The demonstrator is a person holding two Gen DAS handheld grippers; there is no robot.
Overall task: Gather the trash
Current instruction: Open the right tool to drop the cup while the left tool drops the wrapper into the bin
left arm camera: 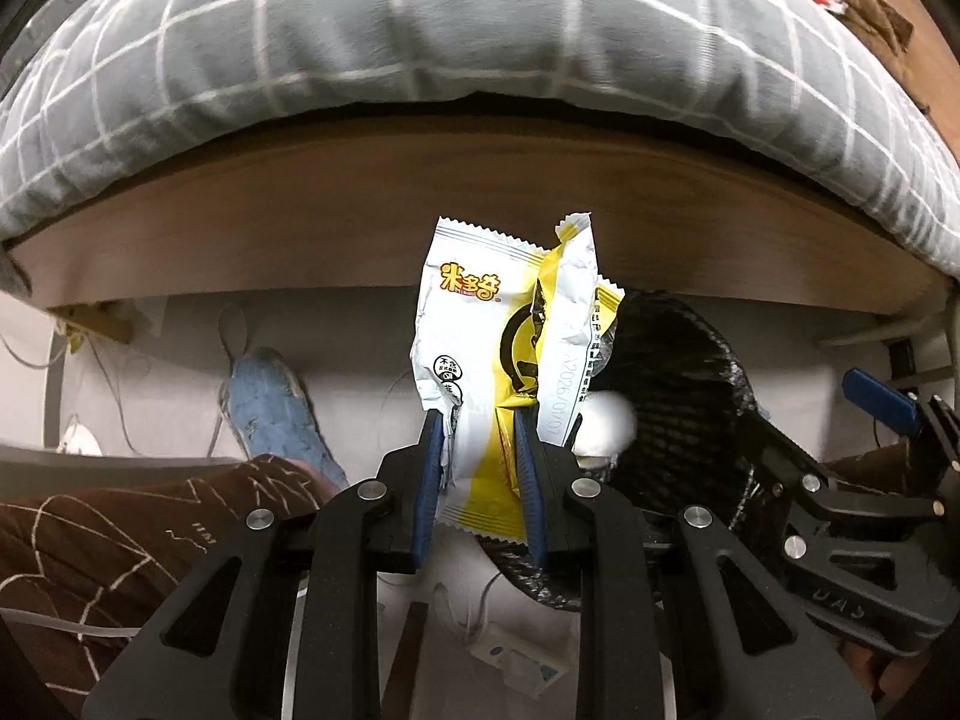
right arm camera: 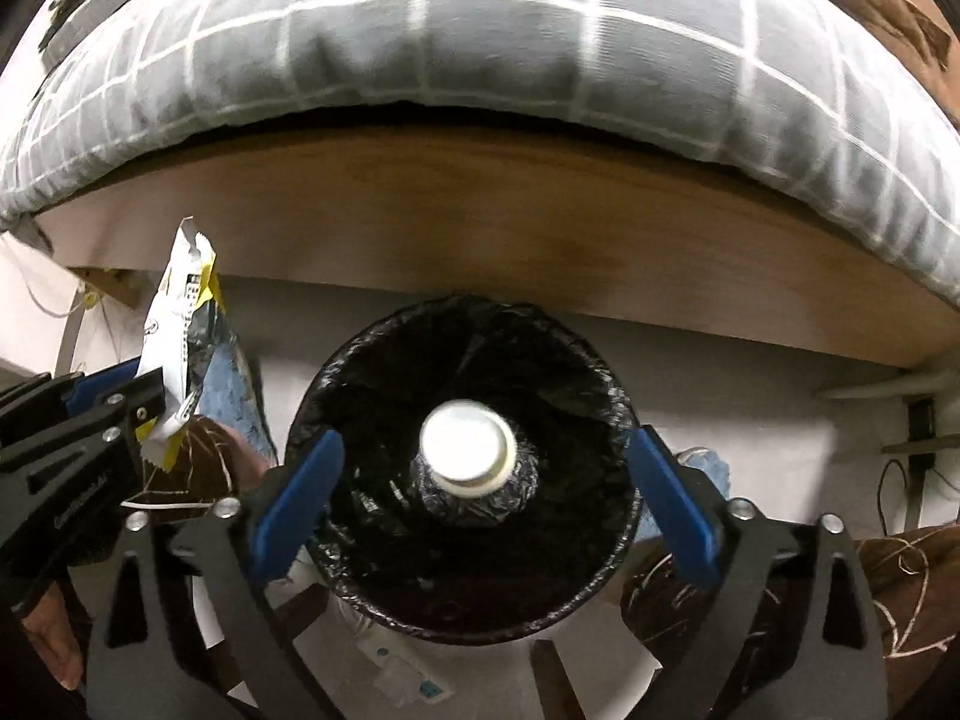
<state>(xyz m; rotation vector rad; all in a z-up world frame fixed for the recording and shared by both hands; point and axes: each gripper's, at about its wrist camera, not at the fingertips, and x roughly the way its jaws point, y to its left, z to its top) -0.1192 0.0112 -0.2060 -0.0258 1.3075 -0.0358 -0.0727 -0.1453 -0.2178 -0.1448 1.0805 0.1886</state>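
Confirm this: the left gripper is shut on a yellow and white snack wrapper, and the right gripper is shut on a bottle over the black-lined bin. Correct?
Not quite. The right gripper is open, its blue fingers spread clear of the bottle, which is inside the black-lined bin, as the right wrist view shows. The left gripper is shut on the yellow and white snack wrapper.

The white-and-yellow snack wrapper (left arm camera: 480,372) carries the orange brand characters 米多奇 near its top. Along its crumpled white flap a printed date code reads A2026/01/01. Its smaller print is illegible.
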